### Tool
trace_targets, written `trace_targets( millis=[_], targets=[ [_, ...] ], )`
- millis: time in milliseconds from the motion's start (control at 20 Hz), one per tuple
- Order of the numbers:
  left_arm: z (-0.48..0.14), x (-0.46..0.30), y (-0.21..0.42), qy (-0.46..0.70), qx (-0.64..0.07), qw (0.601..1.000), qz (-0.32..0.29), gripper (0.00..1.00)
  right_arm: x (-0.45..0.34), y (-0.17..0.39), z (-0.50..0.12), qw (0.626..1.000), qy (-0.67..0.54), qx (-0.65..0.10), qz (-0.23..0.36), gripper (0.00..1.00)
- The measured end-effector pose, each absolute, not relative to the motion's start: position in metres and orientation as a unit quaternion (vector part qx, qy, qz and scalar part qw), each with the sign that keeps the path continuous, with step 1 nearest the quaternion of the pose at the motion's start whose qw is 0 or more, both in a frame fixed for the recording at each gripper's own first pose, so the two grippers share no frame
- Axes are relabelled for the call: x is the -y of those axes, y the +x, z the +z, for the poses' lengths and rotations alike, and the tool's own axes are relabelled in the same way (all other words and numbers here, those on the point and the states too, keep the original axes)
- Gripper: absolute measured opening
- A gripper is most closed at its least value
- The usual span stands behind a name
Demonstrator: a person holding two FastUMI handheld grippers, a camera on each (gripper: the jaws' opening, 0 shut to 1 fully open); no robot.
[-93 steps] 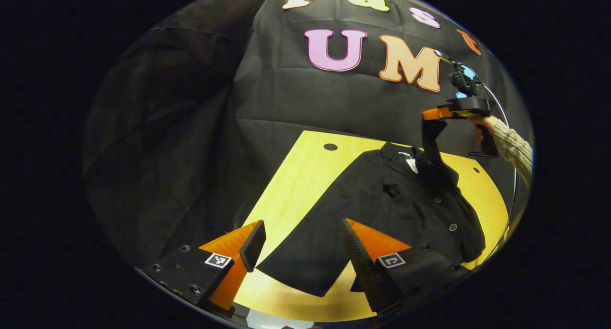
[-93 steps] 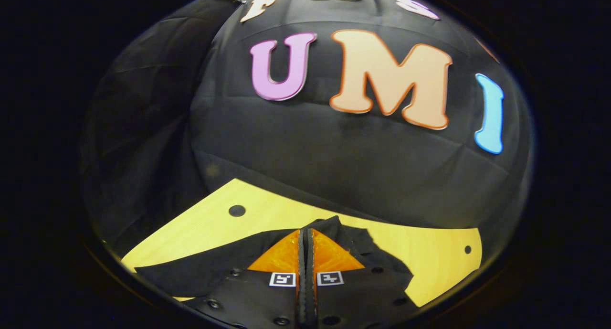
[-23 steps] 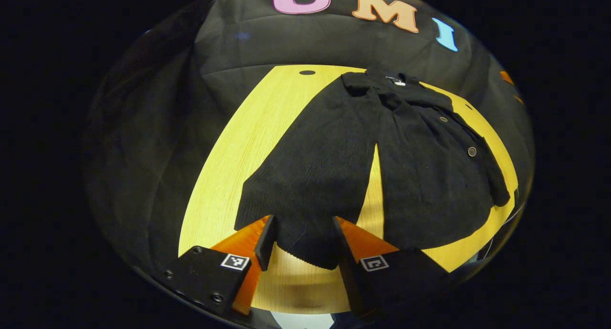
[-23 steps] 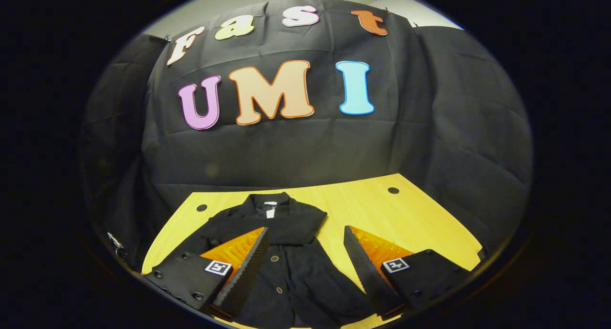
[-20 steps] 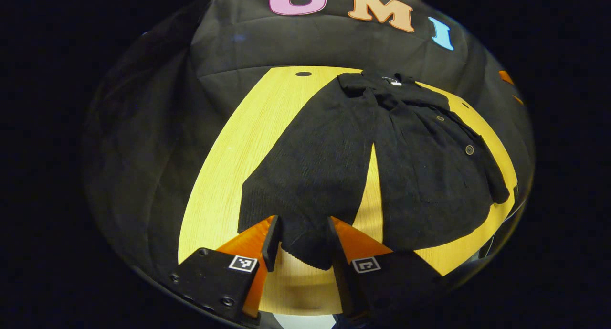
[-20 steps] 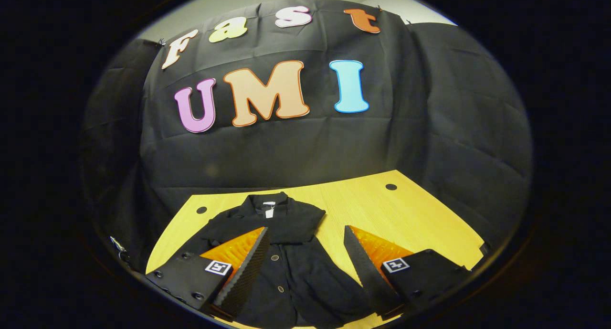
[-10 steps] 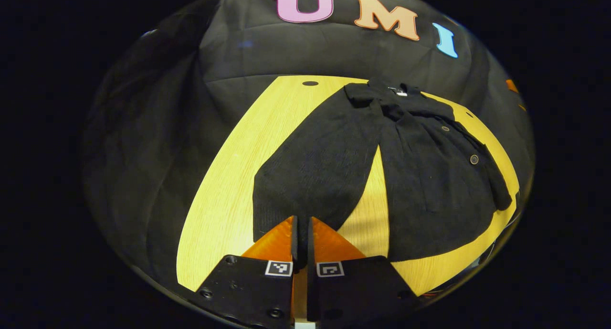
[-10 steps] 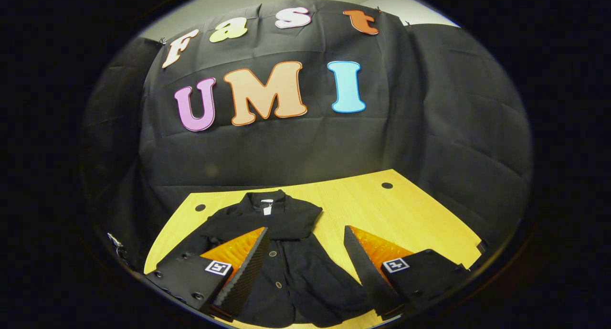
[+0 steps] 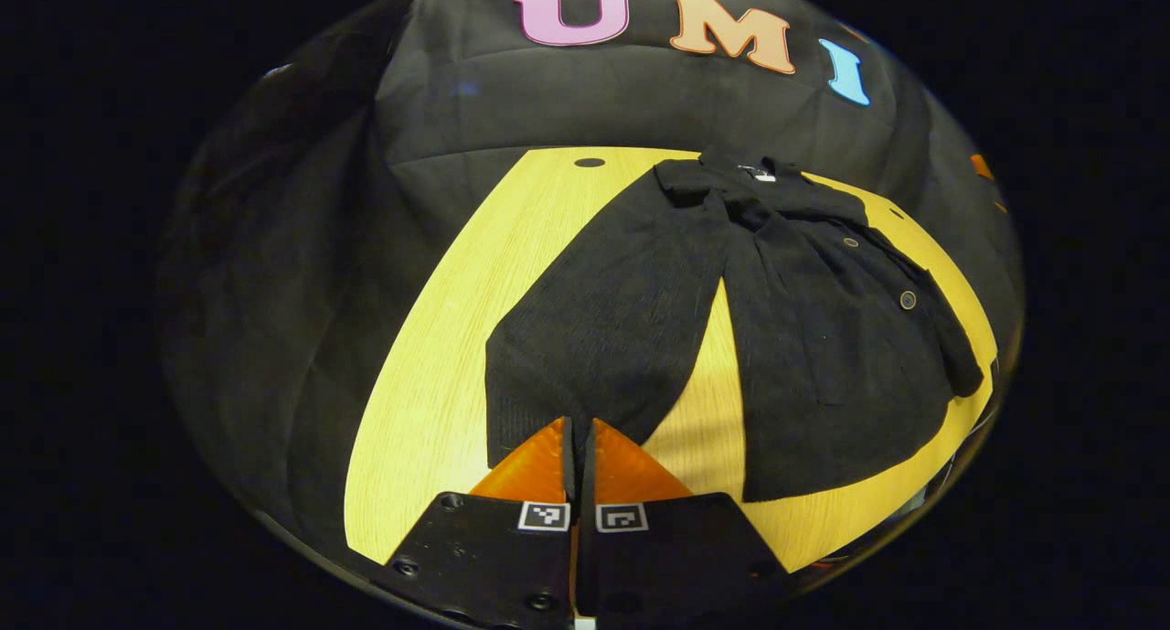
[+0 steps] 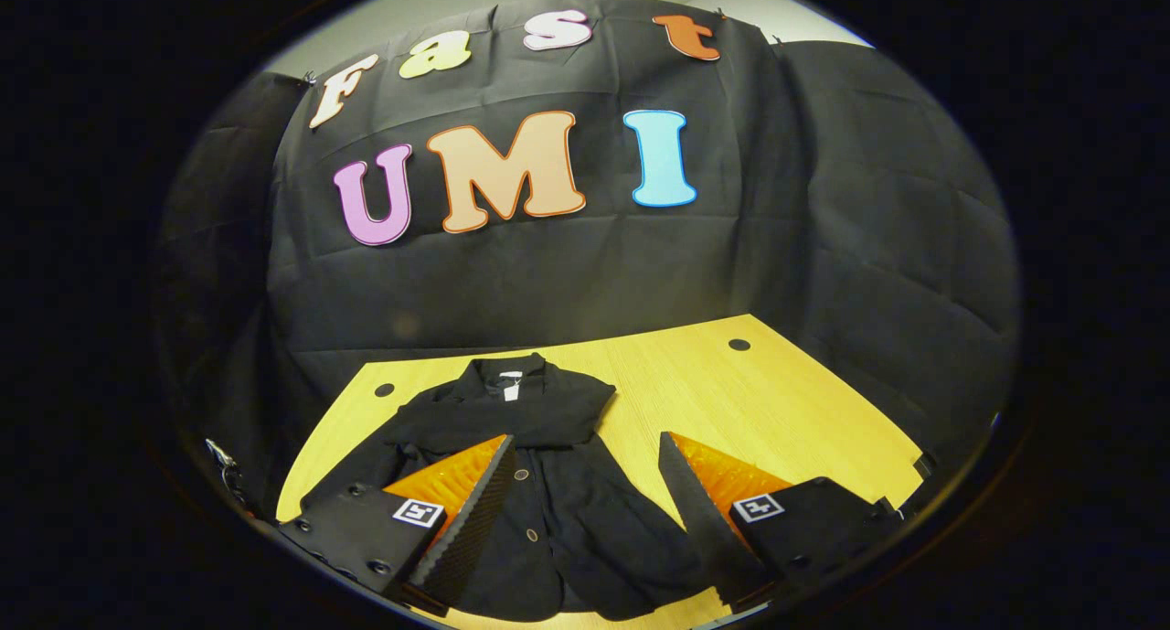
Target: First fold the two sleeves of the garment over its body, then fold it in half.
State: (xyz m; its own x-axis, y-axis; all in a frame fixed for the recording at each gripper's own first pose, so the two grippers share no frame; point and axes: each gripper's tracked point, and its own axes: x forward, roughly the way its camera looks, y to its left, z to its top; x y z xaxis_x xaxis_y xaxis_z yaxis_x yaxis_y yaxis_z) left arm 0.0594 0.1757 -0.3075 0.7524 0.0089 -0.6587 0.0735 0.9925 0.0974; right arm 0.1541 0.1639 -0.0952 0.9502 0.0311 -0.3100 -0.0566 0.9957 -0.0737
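Note:
A black buttoned garment [image 9: 823,356] lies face up on the yellow wooden table [image 9: 430,356], collar at the far side. Its long sleeve [image 9: 603,310] stretches out flat toward my left gripper [image 9: 578,429], which is shut on the cuff at the near end. The other sleeve [image 9: 809,196] lies folded across the chest. In the right gripper view the garment [image 10: 558,511] lies below my right gripper [image 10: 585,440], which hovers open above the buttoned front with nothing between its fingers. The folded sleeve [image 10: 521,415] crosses just under the collar.
Black cloth walls close the booth behind and beside the table. The tabletop [image 10: 777,401] has small round holes [image 10: 739,345] near its far corners. Bare wood lies to the right of the garment in the right gripper view. The table's near edge runs just under both grippers.
My left gripper has closed on the cuff of the outstretched sleeve. My right gripper, which earlier let the other sleeve down on the chest, stays open and has barely shifted.

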Motion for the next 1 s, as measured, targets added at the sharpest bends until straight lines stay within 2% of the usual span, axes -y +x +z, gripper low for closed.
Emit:
trace_targets(
  millis=[100, 150, 500, 700, 750, 1000],
  targets=[
    [-0.297, -0.169, 0.066, 0.043, -0.35, 0.935, -0.031, 0.0, -0.162, 0.152, -0.098, 0.987, -0.037, -0.158, 0.017, 0.96],
    [-0.289, -0.165, 0.071, 0.038, -0.346, 0.937, -0.036, 0.0, -0.161, 0.151, -0.1, 0.987, -0.034, -0.159, 0.015, 0.98],
    [-0.224, -0.12, 0.117, 0.082, -0.278, 0.952, -0.097, 0.0, -0.145, 0.134, -0.114, 0.986, -0.019, -0.167, -0.008, 0.98],
    [-0.201, -0.074, 0.135, 0.057, -0.259, 0.955, -0.131, 0.0, -0.127, 0.128, -0.117, 0.985, -0.008, -0.173, -0.02, 0.98],
    [-0.195, -0.064, 0.138, 0.05, -0.254, 0.957, -0.133, 0.0, -0.122, 0.127, -0.117, 0.984, -0.007, -0.174, -0.022, 0.96],
    [-0.164, -0.018, 0.172, 0.058, -0.217, 0.966, -0.127, 0.0, -0.102, 0.131, -0.121, 0.982, -0.003, -0.187, -0.004, 0.99]
  ],
)
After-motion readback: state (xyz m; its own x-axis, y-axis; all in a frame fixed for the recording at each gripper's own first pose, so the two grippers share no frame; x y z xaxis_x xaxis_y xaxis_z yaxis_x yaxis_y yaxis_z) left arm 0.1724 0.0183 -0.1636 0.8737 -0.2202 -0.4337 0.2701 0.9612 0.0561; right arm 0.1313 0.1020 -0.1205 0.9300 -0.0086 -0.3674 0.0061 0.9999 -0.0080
